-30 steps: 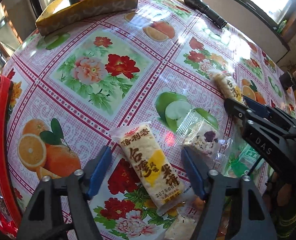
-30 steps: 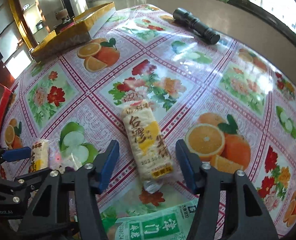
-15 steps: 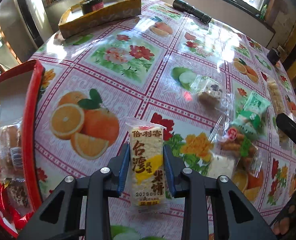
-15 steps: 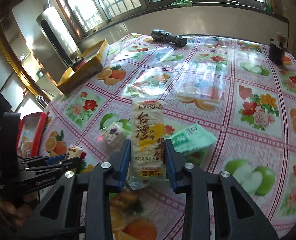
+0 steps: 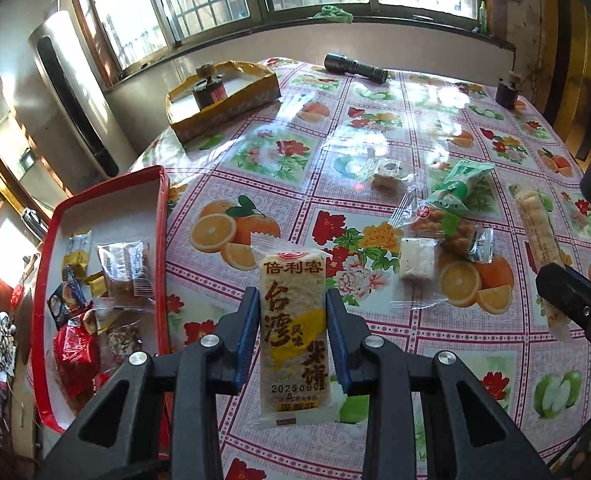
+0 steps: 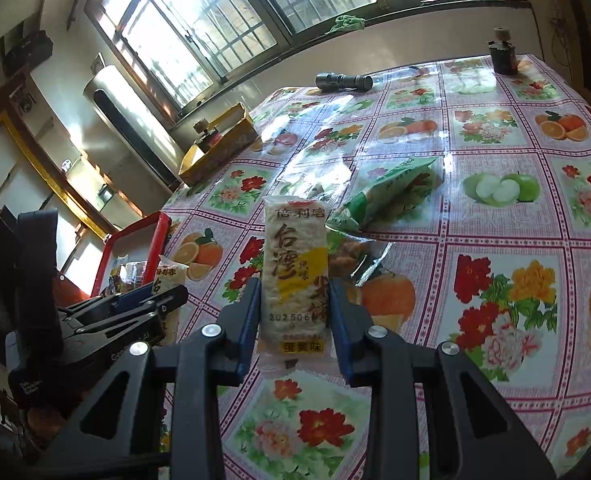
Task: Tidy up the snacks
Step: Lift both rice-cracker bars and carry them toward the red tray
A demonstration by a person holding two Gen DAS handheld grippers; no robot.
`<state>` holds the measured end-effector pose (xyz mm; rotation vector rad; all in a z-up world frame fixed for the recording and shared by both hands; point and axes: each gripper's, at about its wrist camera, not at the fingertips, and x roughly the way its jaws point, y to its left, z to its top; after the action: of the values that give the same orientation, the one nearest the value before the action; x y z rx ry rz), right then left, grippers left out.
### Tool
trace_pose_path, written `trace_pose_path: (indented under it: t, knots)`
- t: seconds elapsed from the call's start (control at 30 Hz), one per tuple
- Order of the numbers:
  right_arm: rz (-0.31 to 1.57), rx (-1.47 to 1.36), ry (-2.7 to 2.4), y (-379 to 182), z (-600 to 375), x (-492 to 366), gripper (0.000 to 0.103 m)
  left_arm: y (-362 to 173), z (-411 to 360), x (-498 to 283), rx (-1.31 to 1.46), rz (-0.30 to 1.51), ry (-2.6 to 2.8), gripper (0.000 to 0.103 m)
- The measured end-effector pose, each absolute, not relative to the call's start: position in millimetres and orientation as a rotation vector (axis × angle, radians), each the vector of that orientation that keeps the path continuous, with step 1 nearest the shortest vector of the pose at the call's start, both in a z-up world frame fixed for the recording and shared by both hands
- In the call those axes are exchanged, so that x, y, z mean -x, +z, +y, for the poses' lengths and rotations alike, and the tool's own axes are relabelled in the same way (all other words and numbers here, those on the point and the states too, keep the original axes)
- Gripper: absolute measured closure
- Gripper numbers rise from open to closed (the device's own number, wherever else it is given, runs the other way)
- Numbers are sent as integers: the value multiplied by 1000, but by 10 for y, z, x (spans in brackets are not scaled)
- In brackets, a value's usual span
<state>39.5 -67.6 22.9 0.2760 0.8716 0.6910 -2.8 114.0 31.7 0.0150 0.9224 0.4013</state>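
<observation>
My left gripper (image 5: 293,300) is shut on a yellow-and-white rice cracker packet (image 5: 293,332), held upright above the table. The red tray (image 5: 162,240) lies to its left with several wrapped snacks inside. My right gripper (image 6: 295,292) is shut on a second, matching rice cracker packet (image 6: 295,268), also lifted off the table. In the right wrist view the left gripper (image 6: 167,296) and its packet (image 6: 171,276) show at the left, in front of the red tray (image 6: 157,240). Loose snacks lie on the cloth: a green packet (image 5: 461,184), a clear-wrapped nougat (image 5: 387,174) and a white bar (image 5: 415,264).
The table (image 5: 495,360) has a flower-and-fruit oilcloth. A yellow cardboard box (image 5: 223,108) with a jar in it stands at the far left. A black flashlight (image 5: 355,67) and a small dark jar (image 5: 507,92) sit at the far edge under the windows.
Both grippers went from open around their packets on the table to shut on them. Both have lifted the packets and pulled back; the red tray has come into view at the left.
</observation>
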Motion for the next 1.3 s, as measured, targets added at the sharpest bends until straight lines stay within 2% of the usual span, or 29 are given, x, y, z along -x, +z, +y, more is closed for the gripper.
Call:
trace_pose_path:
  t: [0.4,1.3]
  knots:
    - [814,-247,686,436,-609,16,68,398,1246,275,-4,886,426,71]
    - [798,-205,784,540,-102,275,68,460,1703,530,54,855,500,71]
